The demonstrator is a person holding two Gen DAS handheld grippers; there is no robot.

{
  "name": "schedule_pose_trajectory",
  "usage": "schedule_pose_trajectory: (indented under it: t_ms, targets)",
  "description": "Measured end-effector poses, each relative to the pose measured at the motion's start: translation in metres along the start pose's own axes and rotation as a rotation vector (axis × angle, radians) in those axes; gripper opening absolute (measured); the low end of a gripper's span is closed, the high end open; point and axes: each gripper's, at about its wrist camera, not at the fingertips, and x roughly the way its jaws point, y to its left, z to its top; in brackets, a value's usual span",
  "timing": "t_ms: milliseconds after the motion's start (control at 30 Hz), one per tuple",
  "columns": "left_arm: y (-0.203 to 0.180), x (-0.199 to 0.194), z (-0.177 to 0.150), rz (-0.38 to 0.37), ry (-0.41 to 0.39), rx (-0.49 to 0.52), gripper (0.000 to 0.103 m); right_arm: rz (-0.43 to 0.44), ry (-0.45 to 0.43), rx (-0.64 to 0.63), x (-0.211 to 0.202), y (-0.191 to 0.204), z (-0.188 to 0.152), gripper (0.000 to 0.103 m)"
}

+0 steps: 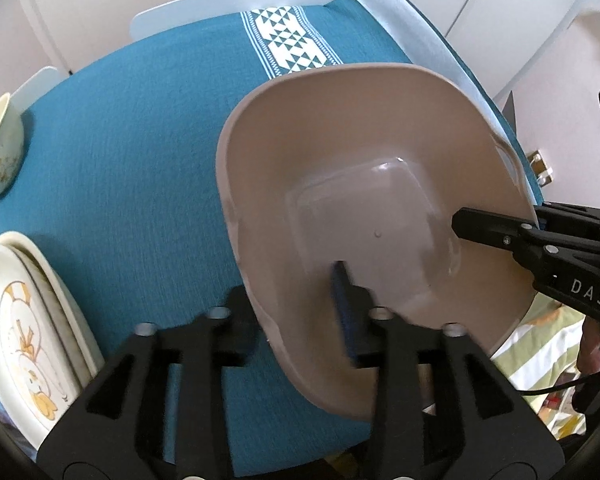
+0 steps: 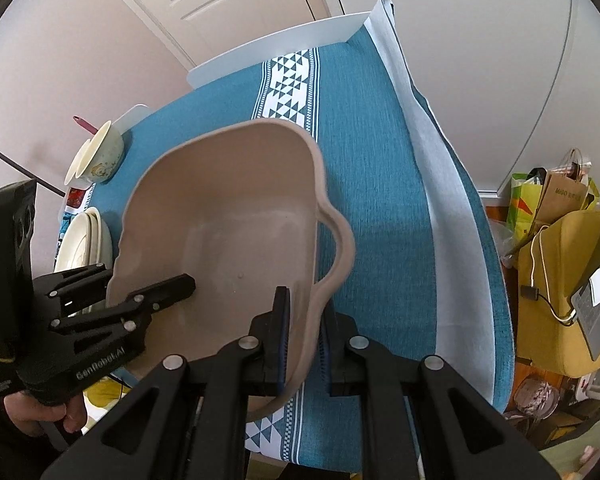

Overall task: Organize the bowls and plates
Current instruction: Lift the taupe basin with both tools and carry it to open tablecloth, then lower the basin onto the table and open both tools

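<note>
1. My right claw (image 2: 303,336) is clamped tight on the near wall of the beige basin (image 2: 228,216), one pad inside, one outside, just below its lobed handle.
2. My left claw (image 1: 300,304) stands partly open. It straddles the basin's opposite rim, one finger (image 1: 342,300) inside the basin and the other outside; the pads do not press on the wall.
3. The basin sits tilted over the teal tablecloth (image 1: 140,152) on the table. Whether its underside touches the cloth I cannot tell. It is empty inside, with a glossy square floor.
4. The tablecloth carries a white band of triangle patterns (image 2: 290,80) running away from me, and a pale strip along its right edge.
5. At the left edge of the table lies a stack of cream plates (image 1: 28,320), the top one printed with a yellow duck figure. It is apart from the basin.
6. Farther along that left edge stands a cream bowl (image 1: 0,148), nested with a second one as seen from the right wrist view, well apart from the basin.
7. A hand (image 2: 40,412) grips the left claw's handle.
</note>
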Motion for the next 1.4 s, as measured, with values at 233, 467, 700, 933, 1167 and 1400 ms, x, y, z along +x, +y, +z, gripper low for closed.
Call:
schedule_pose_trajectory:
  t_ms: [233, 467, 700, 933, 1167, 1400]
  targets:
    - [-0.003, -0.002, 0.004, 0.012, -0.020, 0.028, 0.058, 0.035, -0.010, 0.056, 0.004, -0.007, 0.004, 0.015]
    - [-0.003, -0.002, 0.006, 0.009, -0.021, 0.039, 0.058, 0.049, -0.041, 0.103, 0.001, -0.011, 0.007, 0.055]
    - [-0.005, -0.008, 0.007, 0.054, -0.042, 0.058, 0.073, 0.038, -0.098, 0.106, -0.014, -0.011, 0.010, 0.083]
    - [-0.002, -0.034, 0.006, 0.074, -0.064, 0.052, 0.073, 0.024, -0.154, 0.070, -0.047, -0.001, 0.016, 0.095]
    - [0.013, -0.091, 0.000, 0.077, -0.166, 0.006, 0.073, 0.049, -0.265, -0.048, -0.095, 0.033, 0.031, 0.099]
    - [0.051, -0.204, -0.008, 0.128, -0.469, -0.116, 0.103, 0.174, -0.381, -0.217, -0.132, 0.103, 0.062, 0.102]
